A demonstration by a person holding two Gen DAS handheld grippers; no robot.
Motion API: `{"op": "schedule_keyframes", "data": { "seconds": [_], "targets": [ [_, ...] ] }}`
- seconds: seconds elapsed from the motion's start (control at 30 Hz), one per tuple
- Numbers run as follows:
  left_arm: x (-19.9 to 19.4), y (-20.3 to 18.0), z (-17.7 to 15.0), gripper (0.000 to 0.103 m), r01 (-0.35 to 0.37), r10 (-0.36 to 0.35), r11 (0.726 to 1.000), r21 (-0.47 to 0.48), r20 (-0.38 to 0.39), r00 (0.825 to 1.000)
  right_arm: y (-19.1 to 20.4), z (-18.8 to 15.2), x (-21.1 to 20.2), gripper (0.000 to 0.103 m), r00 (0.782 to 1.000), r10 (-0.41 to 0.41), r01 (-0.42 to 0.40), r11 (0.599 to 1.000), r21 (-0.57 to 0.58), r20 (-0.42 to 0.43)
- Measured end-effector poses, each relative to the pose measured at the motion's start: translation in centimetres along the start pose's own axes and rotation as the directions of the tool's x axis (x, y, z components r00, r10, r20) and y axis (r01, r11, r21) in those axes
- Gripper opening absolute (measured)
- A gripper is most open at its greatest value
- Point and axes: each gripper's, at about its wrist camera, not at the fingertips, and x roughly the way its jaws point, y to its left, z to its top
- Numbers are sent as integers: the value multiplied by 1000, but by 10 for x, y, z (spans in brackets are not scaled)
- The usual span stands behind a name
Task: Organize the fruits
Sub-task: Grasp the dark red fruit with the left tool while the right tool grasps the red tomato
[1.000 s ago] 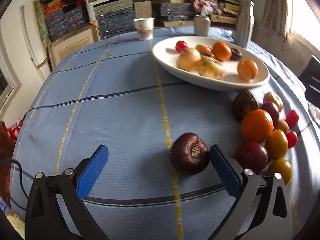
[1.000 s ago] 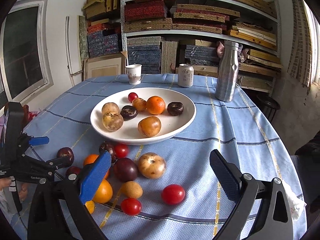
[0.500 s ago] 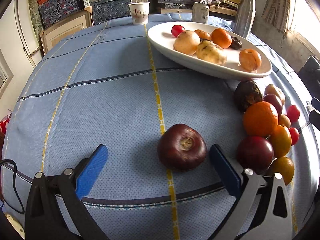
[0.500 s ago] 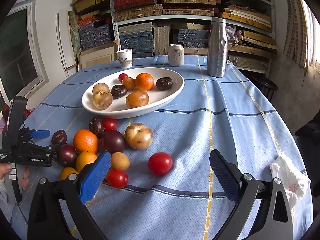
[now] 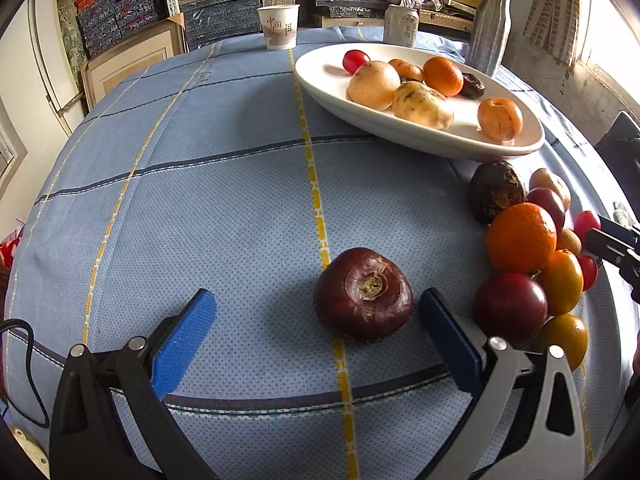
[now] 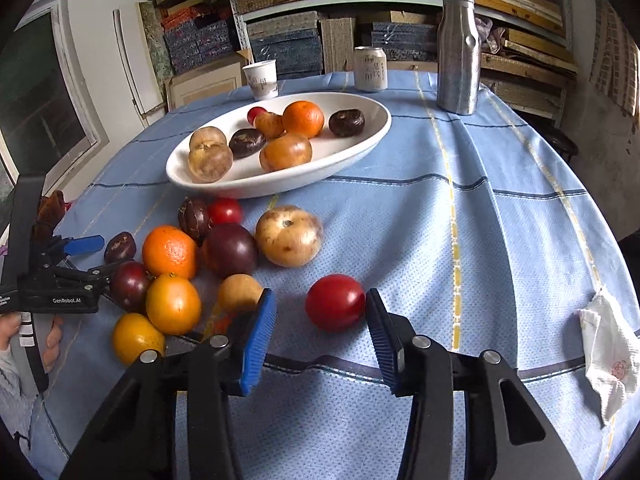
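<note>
A dark red fruit lies on the blue tablecloth between the fingers of my left gripper, nearer the right pad. That gripper is open and touches nothing. My right gripper is closing around a red tomato. Its right pad is at the tomato's side, and a gap remains on the left. A white oval bowl holds several fruits. Beside it lies a loose pile of oranges, plums and small tomatoes. The same pile shows at the right of the left wrist view.
A paper cup, a can and a steel bottle stand at the far edge. A crumpled tissue lies at the right. Packed shelves rise behind the round table. A hand holds the left gripper's handle.
My right gripper sank toward the red tomato and its jaws narrowed from wide open to close around it. The left gripper drew slightly nearer the dark red fruit and stayed open.
</note>
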Motion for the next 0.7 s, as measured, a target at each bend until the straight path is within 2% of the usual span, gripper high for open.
{"op": "schedule_keyframes", "data": {
  "seconds": [0.13,0.2,0.33,0.37,0.4,0.5,0.63,0.7],
  "targets": [
    [1,0,1,99,-1,1,1000,1,-1,1000,-1,-1,4,39,1000,12,-11,1000,5,-15],
    [1,0,0,99,-1,1,1000,-2,-2,1000,-2,-1,10,39,999,15,-15,1000,10,-47],
    [0,0,-1,99,-1,1,1000,-4,-2,1000,-3,-2,11,39,999,20,-19,1000,15,-51],
    [0,0,0,99,-1,1,1000,-5,-2,1000,-3,-2,12,40,998,21,-20,1000,16,-52],
    [0,0,-1,99,0,0,1000,-6,-2,1000,-3,-2,12,48,998,29,-28,999,15,-53],
    [0,1,0,99,-2,2,1000,-7,-1,1000,-3,-2,12,57,996,71,-70,997,11,-54],
    [-2,-3,0,99,-29,29,1000,-1,12,1000,-1,-2,13,59,995,81,-80,997,5,-55],
    [-4,-9,0,94,-36,36,999,21,29,999,0,-3,12,57,996,74,-74,997,0,-55]
  ]
}}
